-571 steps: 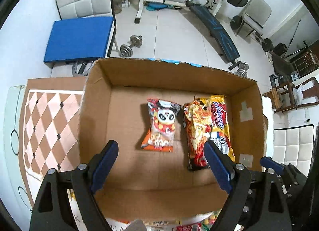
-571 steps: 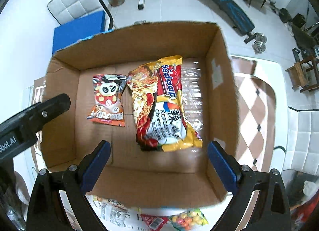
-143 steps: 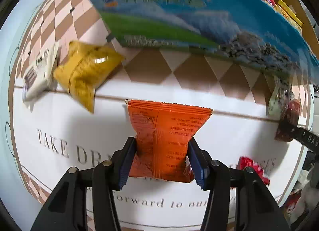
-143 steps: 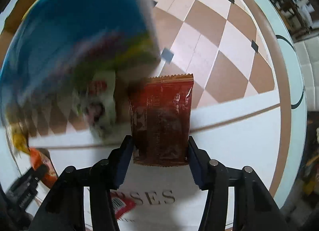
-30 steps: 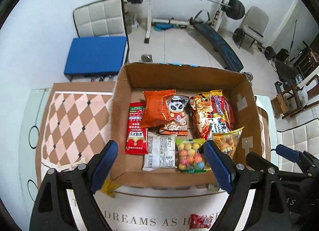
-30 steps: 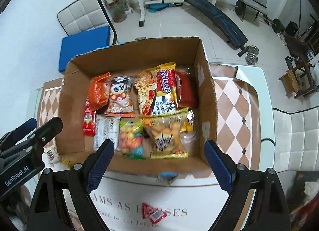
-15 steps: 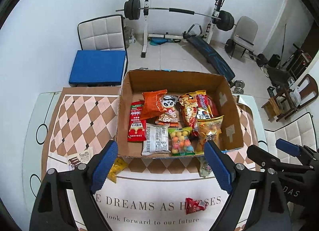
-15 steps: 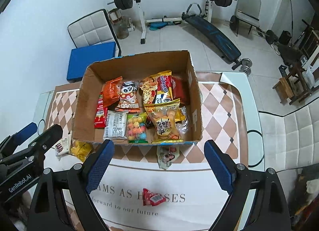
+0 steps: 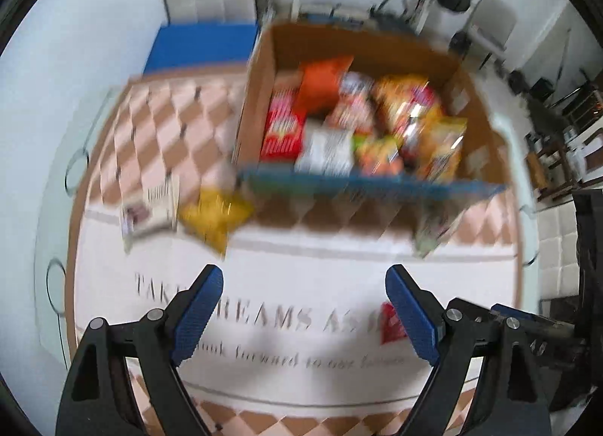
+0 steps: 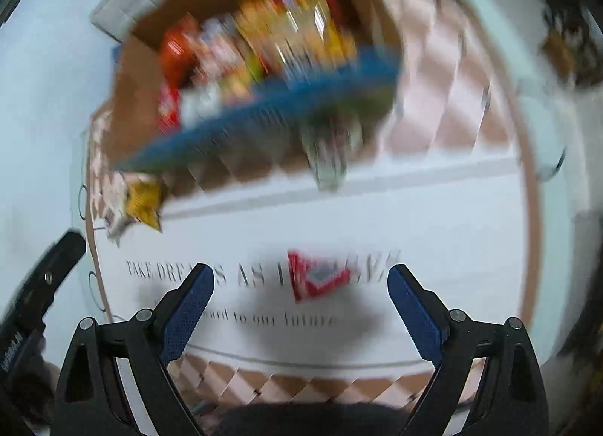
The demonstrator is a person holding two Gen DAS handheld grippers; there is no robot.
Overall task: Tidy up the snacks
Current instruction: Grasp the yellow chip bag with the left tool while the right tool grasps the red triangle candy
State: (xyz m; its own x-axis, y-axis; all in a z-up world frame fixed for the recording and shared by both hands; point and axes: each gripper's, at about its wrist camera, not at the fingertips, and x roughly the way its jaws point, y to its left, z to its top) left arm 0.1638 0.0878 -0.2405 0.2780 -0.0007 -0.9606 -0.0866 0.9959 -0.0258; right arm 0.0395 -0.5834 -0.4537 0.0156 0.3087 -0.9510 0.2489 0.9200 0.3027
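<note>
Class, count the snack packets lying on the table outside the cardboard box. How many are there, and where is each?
4. A white packet and a yellow packet lie off the cardboard box's near-left corner, a pale packet off its near-right corner, and a small red packet on the lettered cloth. Blur may hide others.

Table mat (image 10: 433,217): printed line "TAKE DRE…S AS …", partly covered; smaller line beneath, blurred, begins "look forward to our". Snack packet labels in the box (image 9: 478,104): unreadable through blur.
</note>
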